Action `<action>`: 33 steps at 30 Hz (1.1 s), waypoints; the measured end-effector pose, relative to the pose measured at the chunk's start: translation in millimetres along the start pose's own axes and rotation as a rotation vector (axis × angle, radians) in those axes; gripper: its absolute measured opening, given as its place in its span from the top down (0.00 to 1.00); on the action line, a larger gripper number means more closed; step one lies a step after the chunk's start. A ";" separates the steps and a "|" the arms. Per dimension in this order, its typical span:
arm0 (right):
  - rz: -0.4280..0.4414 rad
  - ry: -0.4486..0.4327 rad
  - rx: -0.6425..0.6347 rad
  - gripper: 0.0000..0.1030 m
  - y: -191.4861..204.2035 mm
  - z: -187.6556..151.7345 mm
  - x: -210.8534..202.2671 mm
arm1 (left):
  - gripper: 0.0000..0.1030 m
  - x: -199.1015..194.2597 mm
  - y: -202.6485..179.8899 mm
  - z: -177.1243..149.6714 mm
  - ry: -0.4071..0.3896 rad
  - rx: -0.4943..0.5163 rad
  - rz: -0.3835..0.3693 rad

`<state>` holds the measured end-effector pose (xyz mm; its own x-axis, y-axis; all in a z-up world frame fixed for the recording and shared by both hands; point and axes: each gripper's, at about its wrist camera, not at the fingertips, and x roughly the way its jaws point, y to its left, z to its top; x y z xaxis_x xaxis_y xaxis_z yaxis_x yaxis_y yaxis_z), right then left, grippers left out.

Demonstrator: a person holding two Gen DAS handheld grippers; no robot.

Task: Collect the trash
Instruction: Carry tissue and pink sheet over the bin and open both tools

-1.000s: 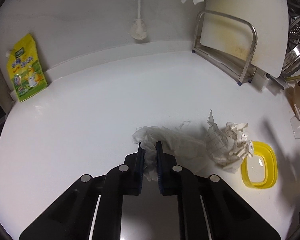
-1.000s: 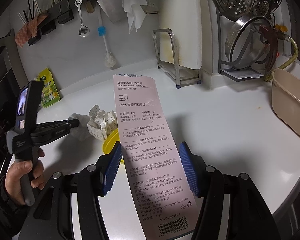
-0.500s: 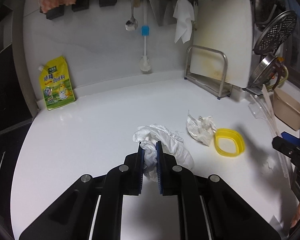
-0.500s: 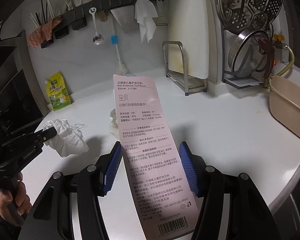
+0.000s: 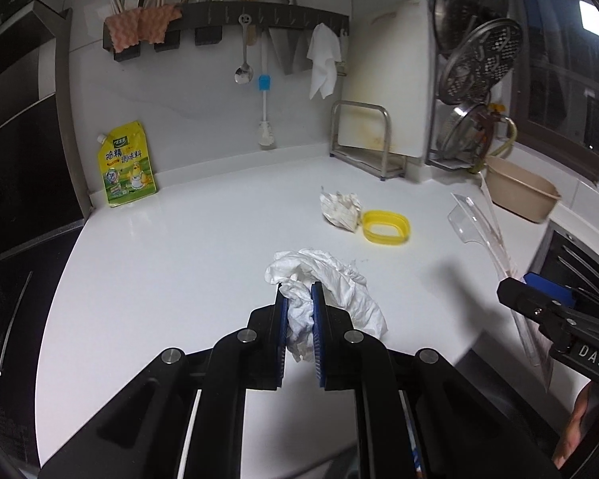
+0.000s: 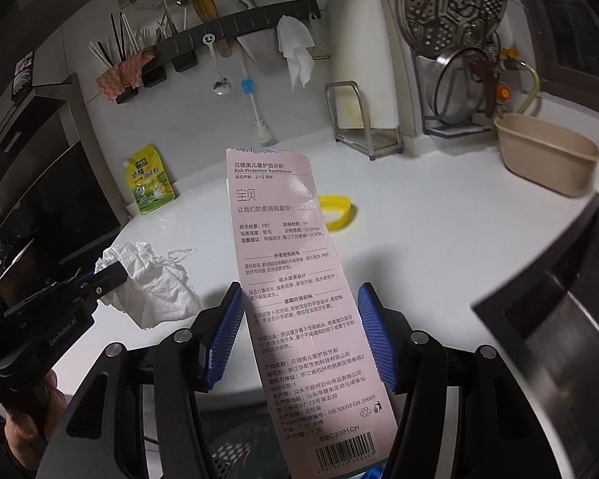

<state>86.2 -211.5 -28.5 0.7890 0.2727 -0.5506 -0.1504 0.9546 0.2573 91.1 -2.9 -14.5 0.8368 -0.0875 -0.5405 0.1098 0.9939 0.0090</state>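
Left tool [image 5: 299, 319] clamped on crumpled white tissue [image 5: 327, 283]. Right tool [image 6: 301, 331] half apart, pink toothbrush pack [image 6: 295, 291] between pads, grip unclear. Yellow ring [image 5: 385, 226] on table [image 5: 179, 247] ahead.

Dim indoor light from overhead falls on the white countertop [image 5: 179, 263], which shows soft glare near the yellow pouch [image 5: 127, 163]; a broad blurred shadow lies right of the crumpled tissue [image 5: 331, 279]; fisheye bending curves the countertop's edges and darkens the corners; the beige basin [image 6: 547, 155] is smeared with motion blur; a dark window sits beyond it.
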 end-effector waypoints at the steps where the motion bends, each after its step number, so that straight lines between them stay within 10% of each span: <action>1: 0.002 0.002 0.007 0.45 2.0 -7.5 -7.0 | 0.89 -8.1 -2.4 -6.1 0.000 0.004 -0.008; 33: -0.044 0.123 0.037 0.45 5.4 -143.0 -83.8 | 0.89 -71.9 -67.1 -115.0 0.107 0.110 -0.109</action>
<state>-65.9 -212.0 -94.4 0.7147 0.2455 -0.6549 -0.0935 0.9615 0.2584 -38.1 -55.6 -73.0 0.7558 -0.1807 -0.6294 0.2591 0.9652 0.0341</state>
